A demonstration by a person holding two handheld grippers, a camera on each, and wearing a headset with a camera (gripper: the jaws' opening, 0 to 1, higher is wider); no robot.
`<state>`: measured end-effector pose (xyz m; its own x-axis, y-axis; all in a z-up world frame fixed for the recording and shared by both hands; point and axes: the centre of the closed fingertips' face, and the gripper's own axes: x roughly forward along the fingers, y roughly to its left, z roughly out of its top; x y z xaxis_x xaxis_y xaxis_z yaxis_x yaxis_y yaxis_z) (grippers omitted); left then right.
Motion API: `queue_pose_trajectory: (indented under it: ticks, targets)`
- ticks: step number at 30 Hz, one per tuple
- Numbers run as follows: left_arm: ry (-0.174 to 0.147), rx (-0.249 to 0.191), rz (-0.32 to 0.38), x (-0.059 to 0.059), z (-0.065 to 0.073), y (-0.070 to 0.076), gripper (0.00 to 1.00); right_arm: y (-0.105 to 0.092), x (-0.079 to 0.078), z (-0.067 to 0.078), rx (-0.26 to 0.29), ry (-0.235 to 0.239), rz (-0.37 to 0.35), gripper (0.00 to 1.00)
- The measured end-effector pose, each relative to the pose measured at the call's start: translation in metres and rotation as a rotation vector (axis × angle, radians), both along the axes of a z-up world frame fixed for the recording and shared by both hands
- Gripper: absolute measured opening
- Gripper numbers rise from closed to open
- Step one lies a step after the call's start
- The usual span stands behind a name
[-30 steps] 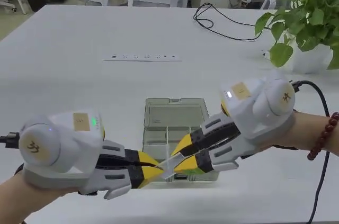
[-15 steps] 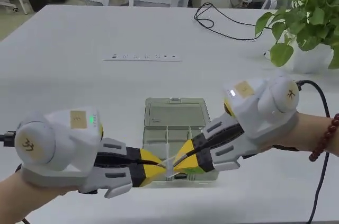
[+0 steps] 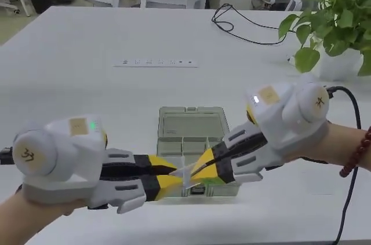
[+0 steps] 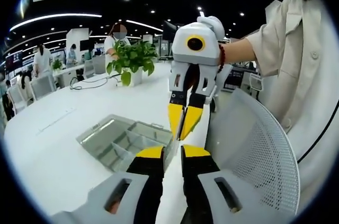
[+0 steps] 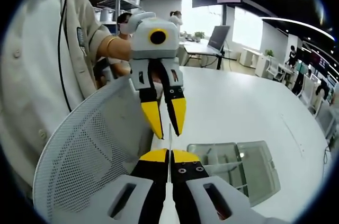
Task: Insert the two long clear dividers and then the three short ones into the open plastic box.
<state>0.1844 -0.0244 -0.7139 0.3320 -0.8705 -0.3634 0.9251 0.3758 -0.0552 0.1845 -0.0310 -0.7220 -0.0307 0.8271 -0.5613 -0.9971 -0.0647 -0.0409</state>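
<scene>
Two grippers meet above the open plastic box (image 3: 191,119): right gripper (image 5: 169,156) fingers clamped on a clear divider (image 5: 169,136), left gripper (image 4: 173,153) fingers apart around its end. Uneven pulling could twist it loose.

Both tools share one build. The left gripper (image 3: 177,176) and right gripper (image 3: 195,174) each have a rounded white housing, a round end cap with a small gold mark, and a tan square sticker (image 3: 77,126) on top. A green light glows on the left housing. Pale grey slotted frames carry black links that end in yellow jaw tips. A black cable (image 3: 350,135) trails from the right unit. The person wears a dark red bead bracelet (image 3: 355,151) and a cream buttoned jacket (image 4: 296,49).
</scene>
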Motion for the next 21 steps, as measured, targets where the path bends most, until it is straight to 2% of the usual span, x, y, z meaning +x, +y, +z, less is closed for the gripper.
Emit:
queue_pose_trajectory:
  ticks: [3,5,12,14,21]
  targets:
    - [0.010,-0.009,0.019,0.001,-0.001,0.002,0.16,-0.002,0.007,0.002,0.002,0.000,-0.030,0.02]
    - [-0.002,-0.005,0.036,0.003,-0.003,0.005,0.18,-0.004,0.011,0.003,-0.002,-0.003,-0.050,0.02]
    - [0.008,-0.016,0.091,0.007,-0.005,0.009,0.32,-0.012,0.029,0.001,-0.022,-0.014,-0.133,0.02]
    - [0.000,-0.016,0.100,0.009,-0.006,0.010,0.36,-0.016,0.036,0.000,-0.031,-0.020,-0.163,0.02]
    - [0.006,-0.050,0.148,0.014,-0.005,0.013,0.44,-0.023,0.052,-0.004,-0.053,-0.032,-0.219,0.02]
